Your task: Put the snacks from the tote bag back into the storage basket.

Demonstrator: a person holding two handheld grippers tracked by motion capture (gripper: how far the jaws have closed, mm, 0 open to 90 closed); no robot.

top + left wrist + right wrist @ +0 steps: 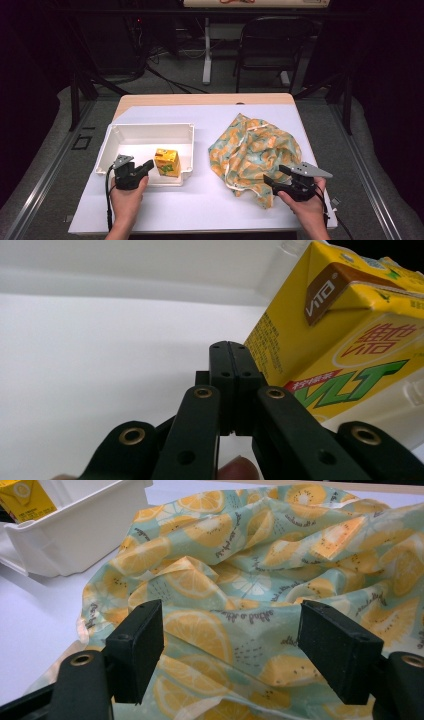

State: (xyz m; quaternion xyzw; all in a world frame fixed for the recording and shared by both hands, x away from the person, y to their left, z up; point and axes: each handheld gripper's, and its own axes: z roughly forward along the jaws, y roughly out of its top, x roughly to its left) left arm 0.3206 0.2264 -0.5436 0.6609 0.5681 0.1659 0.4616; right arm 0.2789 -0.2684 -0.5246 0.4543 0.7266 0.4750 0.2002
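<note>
Yellow cardboard drink carton [167, 162] is sitting upright inside the white plastic bin [150, 131] at the left centre of the high view, near the bin's front right corner. The left gripper [148, 165] is lying just beside the carton with its jaws pressed fully together on nothing, and in the left gripper view the carton [340, 340] is filling the upper right, off to the side of the closed tips. With the jaws shut like this, a further push is likely only nudging or tipping the carton against the bin wall rather than taking it. The right gripper [272, 181] is resting at the lower right with its jaws standing wide, holding nothing, over the crumpled teal fabric bag printed with orange slices [260, 580]; closing there risks catching a loose fold and dragging the bag
</note>
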